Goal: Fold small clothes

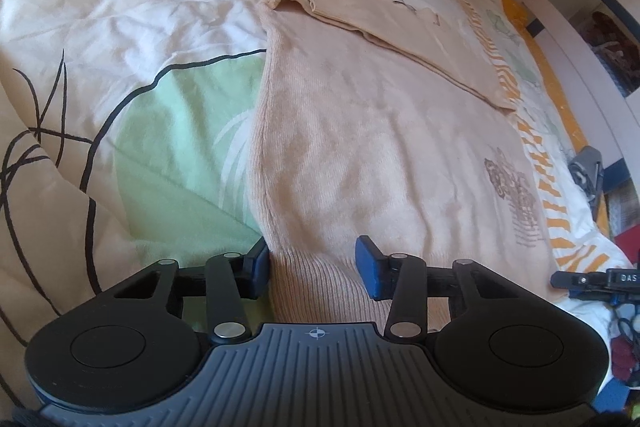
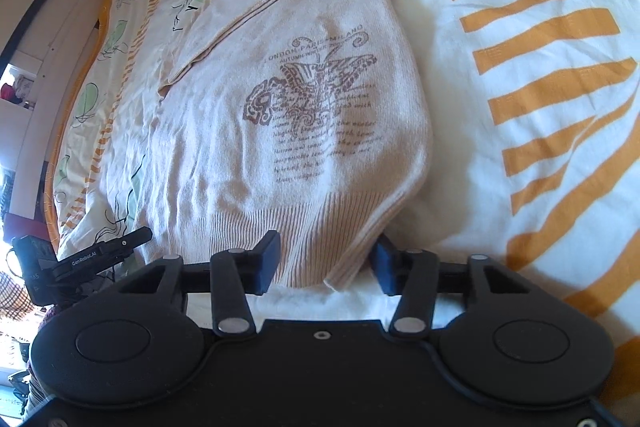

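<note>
Straddling the sweater (image 1: 360,147) hem with both tools, left (image 1: 312,267) and right (image 2: 326,263), gaping wide and empty, ready to lift and fold it

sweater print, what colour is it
Brown, a butterfly-like motif with text, on the beige sweater; clearest in the right wrist view.

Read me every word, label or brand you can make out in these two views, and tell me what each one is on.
"LONDON-PARIS-MILANO": arched over the brown print on the beige sweater.
"AUTUMN-WINTER": small line just under it, the end unclear.
Paragraph lines below the print: too blurred to read.
"GenRobot.AI": on the left gripper, seen in the right wrist view.
"DAS": cut-off label on the right gripper, seen in the left wrist view.
</note>
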`<state>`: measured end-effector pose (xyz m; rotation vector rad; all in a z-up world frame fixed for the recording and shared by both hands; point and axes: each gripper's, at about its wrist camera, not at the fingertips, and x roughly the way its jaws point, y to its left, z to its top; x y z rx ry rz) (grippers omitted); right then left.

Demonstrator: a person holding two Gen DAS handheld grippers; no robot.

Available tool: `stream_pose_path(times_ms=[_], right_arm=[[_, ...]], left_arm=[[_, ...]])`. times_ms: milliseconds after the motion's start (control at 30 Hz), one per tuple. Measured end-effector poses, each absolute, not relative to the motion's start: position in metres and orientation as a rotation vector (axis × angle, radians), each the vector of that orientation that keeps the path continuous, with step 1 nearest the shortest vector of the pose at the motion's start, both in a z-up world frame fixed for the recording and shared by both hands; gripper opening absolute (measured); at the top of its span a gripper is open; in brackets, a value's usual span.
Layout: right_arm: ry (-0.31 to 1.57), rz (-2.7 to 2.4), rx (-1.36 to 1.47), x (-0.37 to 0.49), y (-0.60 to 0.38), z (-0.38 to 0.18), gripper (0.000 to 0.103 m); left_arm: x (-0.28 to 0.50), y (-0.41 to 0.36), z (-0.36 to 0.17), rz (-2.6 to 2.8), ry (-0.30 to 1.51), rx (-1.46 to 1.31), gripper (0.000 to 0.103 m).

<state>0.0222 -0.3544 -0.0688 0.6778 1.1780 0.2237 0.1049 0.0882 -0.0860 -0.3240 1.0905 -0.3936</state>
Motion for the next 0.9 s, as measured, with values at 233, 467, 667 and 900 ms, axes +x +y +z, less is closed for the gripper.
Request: stream_pose_path(times_ms=[233, 467, 667, 900], right_arm=[[1.134, 0.253, 0.687, 0.019, -0.350, -0.064, 0.013], [1.016, 0.302, 0.737, 0.015, -0.354, -0.049, 0.012], [0.925, 0.310, 0.766, 0.020, -0.360, -0.036, 0.012], [0.817, 0.307, 0.766, 0.038, -0.374, -0.020, 0.012]], left_arm=[[0.102, 0.092, -0.086, -0.402, 1.107, -0.373, 0.006], [0.090, 0.086, -0.068, -0.480, 1.013, -0.406, 0.005], [0.095, 0.099, -0.057, -0.476, 0.950, -0.531, 0.005], [0.118, 0.106, -0.037, -0.474, 0.876, -0.586, 0.005]])
